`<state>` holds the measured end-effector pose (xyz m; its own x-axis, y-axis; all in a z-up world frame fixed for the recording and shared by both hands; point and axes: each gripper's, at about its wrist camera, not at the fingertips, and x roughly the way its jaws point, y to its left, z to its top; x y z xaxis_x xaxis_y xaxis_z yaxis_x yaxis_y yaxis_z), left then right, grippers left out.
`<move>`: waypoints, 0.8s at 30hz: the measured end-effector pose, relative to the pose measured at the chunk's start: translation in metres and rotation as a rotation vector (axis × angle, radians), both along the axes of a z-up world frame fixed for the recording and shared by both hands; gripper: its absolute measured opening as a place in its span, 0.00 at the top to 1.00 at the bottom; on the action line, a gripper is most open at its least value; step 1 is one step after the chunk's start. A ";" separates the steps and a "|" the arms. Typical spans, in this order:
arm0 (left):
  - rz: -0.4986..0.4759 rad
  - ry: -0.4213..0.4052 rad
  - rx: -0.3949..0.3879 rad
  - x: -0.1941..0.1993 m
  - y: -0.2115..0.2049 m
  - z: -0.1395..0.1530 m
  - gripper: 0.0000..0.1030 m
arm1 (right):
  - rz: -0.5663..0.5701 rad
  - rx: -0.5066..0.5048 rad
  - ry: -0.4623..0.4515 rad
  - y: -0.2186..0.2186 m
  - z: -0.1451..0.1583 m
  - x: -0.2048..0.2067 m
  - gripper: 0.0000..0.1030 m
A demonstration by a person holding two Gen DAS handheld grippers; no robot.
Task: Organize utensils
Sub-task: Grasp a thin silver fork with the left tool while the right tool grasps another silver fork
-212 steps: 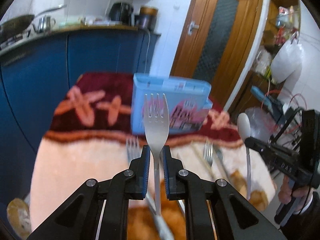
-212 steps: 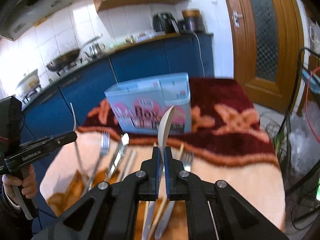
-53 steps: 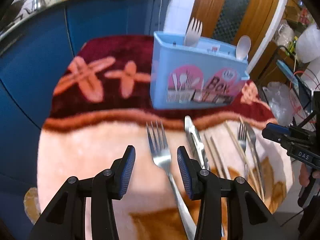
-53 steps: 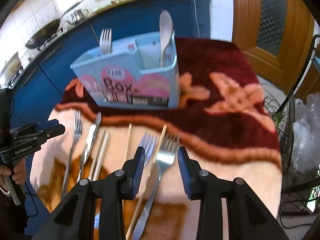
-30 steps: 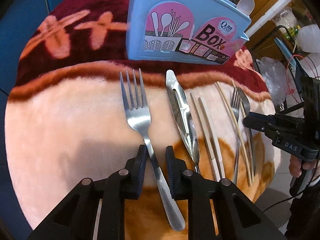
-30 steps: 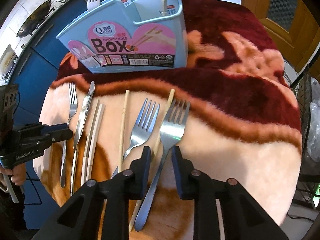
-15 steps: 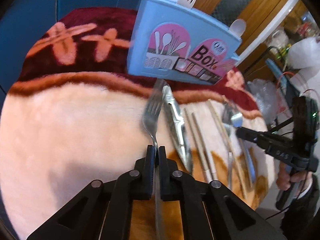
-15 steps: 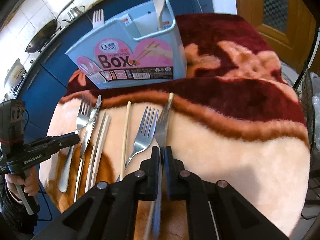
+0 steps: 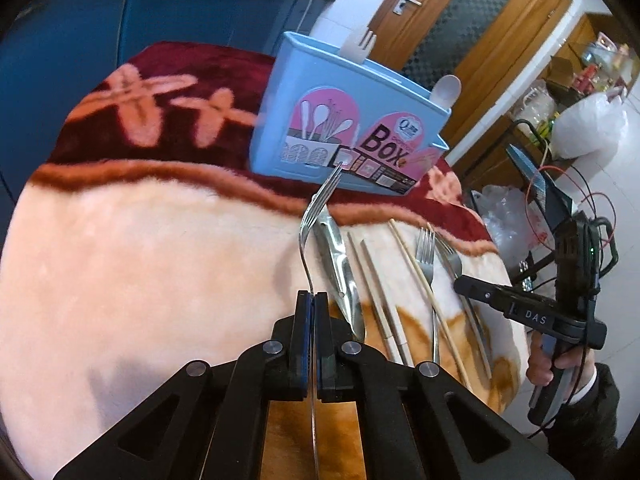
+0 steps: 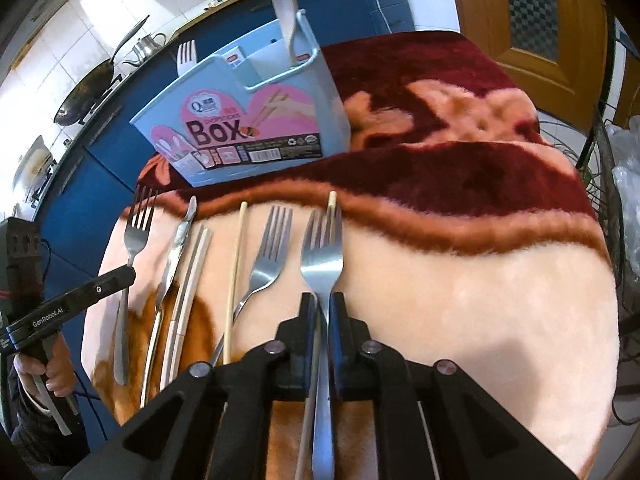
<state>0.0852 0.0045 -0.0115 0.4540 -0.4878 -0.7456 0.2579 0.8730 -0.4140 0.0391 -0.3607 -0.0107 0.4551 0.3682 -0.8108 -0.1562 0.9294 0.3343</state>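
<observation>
**Blue box, red and peach blanket, silver forks**

The box (image 10: 256, 120) is pale blue, with pink arched panels, black lettering and small white drawings of spoons. A white fork (image 9: 359, 46) and a cream spoon (image 10: 285, 8) stick up out of it. The blanket (image 10: 460, 240) is dark red with peach cross-shaped motifs, turning to pale peach past a wavy rust-brown band, with orange-brown patches lower down. The forks (image 10: 272, 256) and the tongs (image 9: 338, 264) on it are shiny silver; the chopsticks (image 10: 236, 268) are pale wood. The cabinets (image 9: 100, 32) are deep blue, the door (image 9: 460, 24) warm orange-brown wood. Both tools are black; the left gripper (image 9: 312, 300) has blue pads (image 9: 306, 320).
</observation>
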 end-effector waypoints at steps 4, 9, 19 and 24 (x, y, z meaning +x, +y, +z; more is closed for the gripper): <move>0.006 -0.011 -0.022 -0.002 0.002 0.000 0.99 | 0.012 -0.038 -0.019 0.003 0.001 0.003 0.88; 0.009 -0.053 -0.049 -0.005 0.001 0.008 0.99 | 0.003 -0.046 -0.048 0.002 0.003 0.007 0.91; 0.007 -0.133 -0.114 -0.007 -0.002 0.026 0.99 | -0.022 -0.008 -0.132 -0.013 0.019 -0.004 0.96; 0.005 -0.153 -0.136 -0.007 -0.005 0.032 0.99 | -0.056 -0.036 -0.070 -0.020 0.008 0.005 0.92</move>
